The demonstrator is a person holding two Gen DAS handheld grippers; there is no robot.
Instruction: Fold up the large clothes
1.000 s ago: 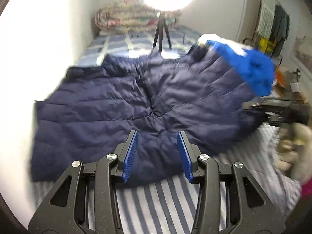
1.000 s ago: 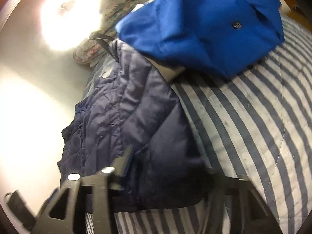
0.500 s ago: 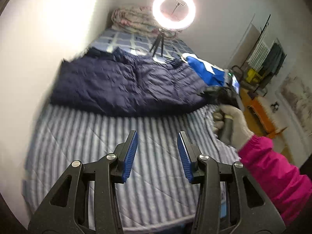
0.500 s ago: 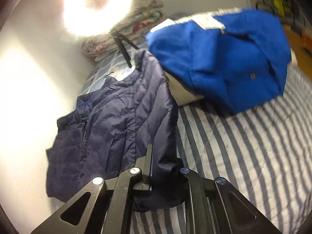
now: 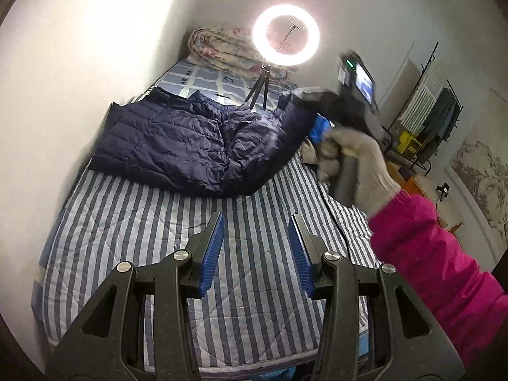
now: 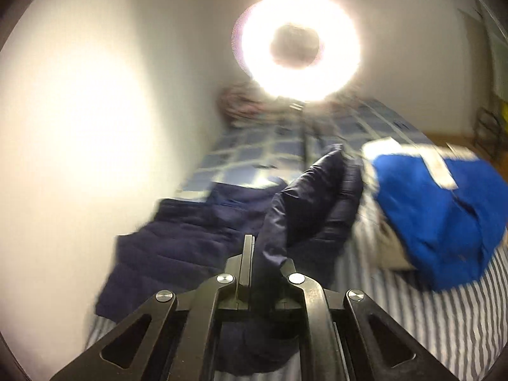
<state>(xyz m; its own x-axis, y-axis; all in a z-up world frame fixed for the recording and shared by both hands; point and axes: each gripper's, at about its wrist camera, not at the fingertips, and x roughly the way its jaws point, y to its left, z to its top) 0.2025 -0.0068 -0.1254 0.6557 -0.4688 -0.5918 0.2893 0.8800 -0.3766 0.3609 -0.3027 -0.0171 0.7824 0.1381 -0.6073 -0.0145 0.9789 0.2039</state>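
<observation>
A navy quilted puffer jacket lies across the far half of the striped bed. My left gripper is open and empty, held above the bare striped mattress well short of the jacket. My right gripper is shut on the jacket's right edge and lifts it off the bed; in the left wrist view the right gripper shows as a blurred dark body in a gloved hand at the jacket's raised right side.
A bright blue garment lies on the bed right of the jacket. A ring light on a tripod stands at the bed's head beside a rolled floral quilt. A white wall runs along the left; a clothes rack stands at right.
My left gripper has pulled back from just over the jacket and risen high above the bed. My right gripper has closed on the jacket's edge and lifted it up and toward the left.
</observation>
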